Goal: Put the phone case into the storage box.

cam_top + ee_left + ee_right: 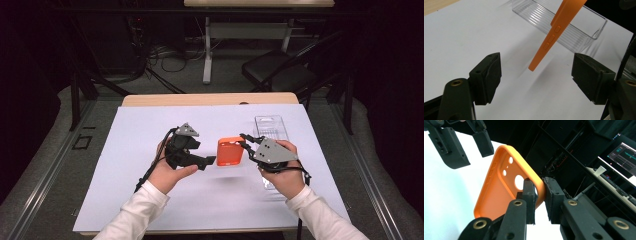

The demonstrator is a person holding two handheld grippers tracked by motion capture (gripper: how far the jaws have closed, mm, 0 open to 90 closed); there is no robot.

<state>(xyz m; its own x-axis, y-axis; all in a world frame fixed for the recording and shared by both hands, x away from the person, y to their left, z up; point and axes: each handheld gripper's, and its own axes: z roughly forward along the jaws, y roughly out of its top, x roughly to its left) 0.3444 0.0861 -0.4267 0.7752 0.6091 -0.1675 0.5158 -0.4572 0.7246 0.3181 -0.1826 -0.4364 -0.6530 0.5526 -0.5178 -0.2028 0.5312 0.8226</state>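
Looks like a lab or recording studio set up for test work. Dark, blacked-out surroundings, with a small wooden table [210, 99] covered by a white sheet [150, 165] under bright light. Behind it, a tangle of cables [170, 57] on grey carpet, a black folding chair [280, 70] and the leg of another desk [207, 50]. Off to the side, a computer screen [624, 153] showing graphs, next to a paper cup [599, 171].
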